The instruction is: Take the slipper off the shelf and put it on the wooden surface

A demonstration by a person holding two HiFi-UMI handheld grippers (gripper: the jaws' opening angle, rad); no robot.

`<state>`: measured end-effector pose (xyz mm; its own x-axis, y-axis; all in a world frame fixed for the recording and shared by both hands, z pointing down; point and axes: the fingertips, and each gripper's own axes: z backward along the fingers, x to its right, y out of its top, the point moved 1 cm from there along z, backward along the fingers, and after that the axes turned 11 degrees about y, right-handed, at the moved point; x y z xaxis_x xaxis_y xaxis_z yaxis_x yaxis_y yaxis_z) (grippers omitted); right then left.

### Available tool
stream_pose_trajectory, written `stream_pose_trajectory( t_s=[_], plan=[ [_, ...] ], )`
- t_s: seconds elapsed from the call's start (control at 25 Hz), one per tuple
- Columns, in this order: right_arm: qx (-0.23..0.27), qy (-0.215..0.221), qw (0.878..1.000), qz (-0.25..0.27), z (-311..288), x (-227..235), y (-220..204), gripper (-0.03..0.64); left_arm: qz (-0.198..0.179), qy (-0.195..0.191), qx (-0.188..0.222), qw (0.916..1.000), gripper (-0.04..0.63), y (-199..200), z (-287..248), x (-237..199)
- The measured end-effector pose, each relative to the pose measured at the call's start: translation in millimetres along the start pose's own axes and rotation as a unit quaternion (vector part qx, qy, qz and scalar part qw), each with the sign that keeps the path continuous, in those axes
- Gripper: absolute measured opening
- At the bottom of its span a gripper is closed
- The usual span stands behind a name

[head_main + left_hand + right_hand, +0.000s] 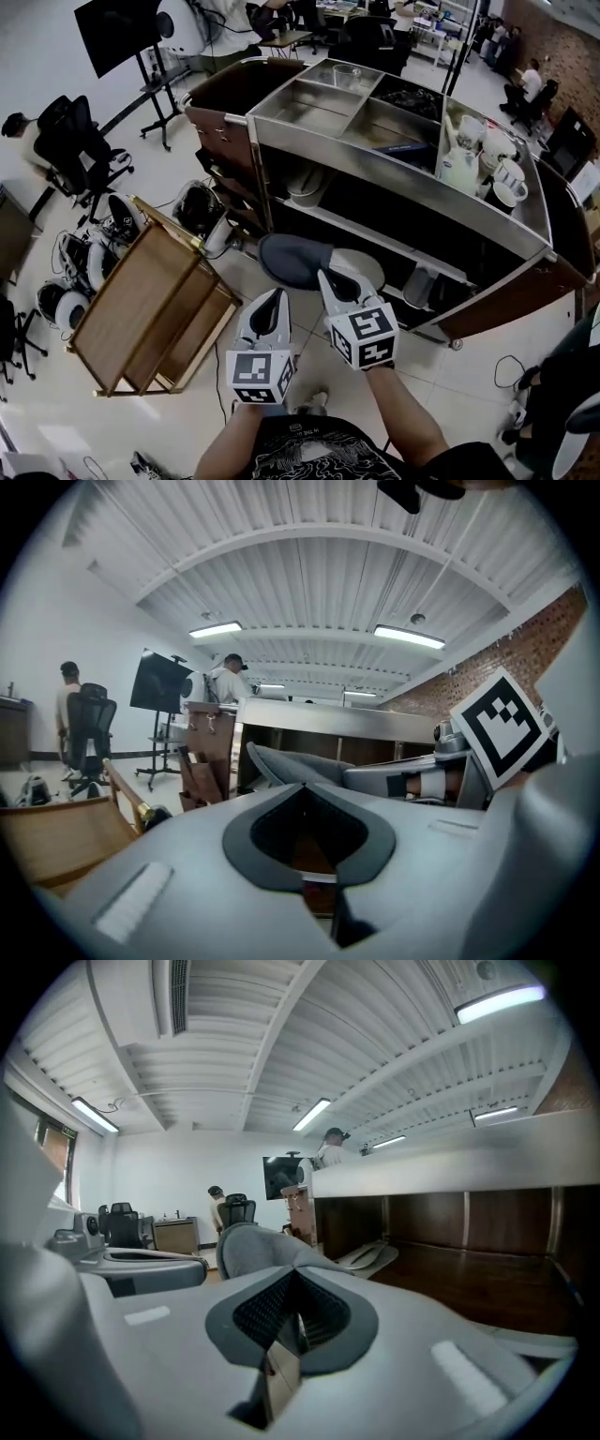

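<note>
A: Slipper (292, 260) first: where is it found?

B: The grey slipper is seen off the shelf, held in the air just in front of the lower shelf (375, 239) of the steel cart (394, 174). The wooden table (131, 300) stands well to its left. Its near edge is pinched by the right gripper (323, 275), whose jaws are pressed tight together on it. In the right gripper view the slipper (248, 1246) rises just beyond the closed tips.

A: And how is the left gripper (278, 294) held?

B: It is held just left of the right one, near the person. Its jaws are drawn together and nothing is caught between them. The slipper is only seen past them, on the other tool.

A: What is stored in the cart's top compartments?

B: A clear cup (347, 75) is stood in the far middle compartment. A white kettle (459, 167) and white cups (504, 180) are crowded into the right-hand compartment. A blue flat thing (405, 148) is laid in the near middle one. A dark load (408, 98) fills the compartment behind it, and what it is cannot be told.

A: And lower down?

B: A pale flat thing (370, 1255) is laid on the lower shelf, far from the jaws. Its kind cannot be made out.
</note>
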<state>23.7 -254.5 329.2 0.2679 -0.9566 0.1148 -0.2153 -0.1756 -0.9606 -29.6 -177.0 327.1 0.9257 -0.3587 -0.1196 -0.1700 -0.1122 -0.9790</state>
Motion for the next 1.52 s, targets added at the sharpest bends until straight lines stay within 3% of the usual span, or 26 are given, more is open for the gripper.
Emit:
stream_pose_trajectory(
  t_s=[0.28,0.6,1.0,1.24,1.52],
  plan=[
    [-0.003,0.059,0.998,0.010,-42.2,-75.5,5.3,0.003,0.007,0.064,0.010,0.9979,0.005,9.8,44.0,-74.3],
    [-0.012,0.094,0.995,0.021,-77.7,-168.0,-2.4,0.003,0.016,0.104,0.028,0.9941,0.005,15.3,103.1,-150.5],
    [-0.031,0.135,0.990,0.029,-100.4,-286.3,-40.4,0.003,0.041,0.155,0.022,0.9868,0.005,-18.5,199.1,-239.5],
    [-0.050,0.183,0.981,0.036,-123.5,-355.7,-81.1,0.003,0.059,0.210,0.026,0.9756,0.006,-48.5,251.9,-299.4],
    [-0.083,0.243,0.966,0.043,-154.8,-420.9,-127.4,0.003,0.079,0.284,0.012,0.9554,0.005,-85.3,302.2,-358.4]
  ],
)
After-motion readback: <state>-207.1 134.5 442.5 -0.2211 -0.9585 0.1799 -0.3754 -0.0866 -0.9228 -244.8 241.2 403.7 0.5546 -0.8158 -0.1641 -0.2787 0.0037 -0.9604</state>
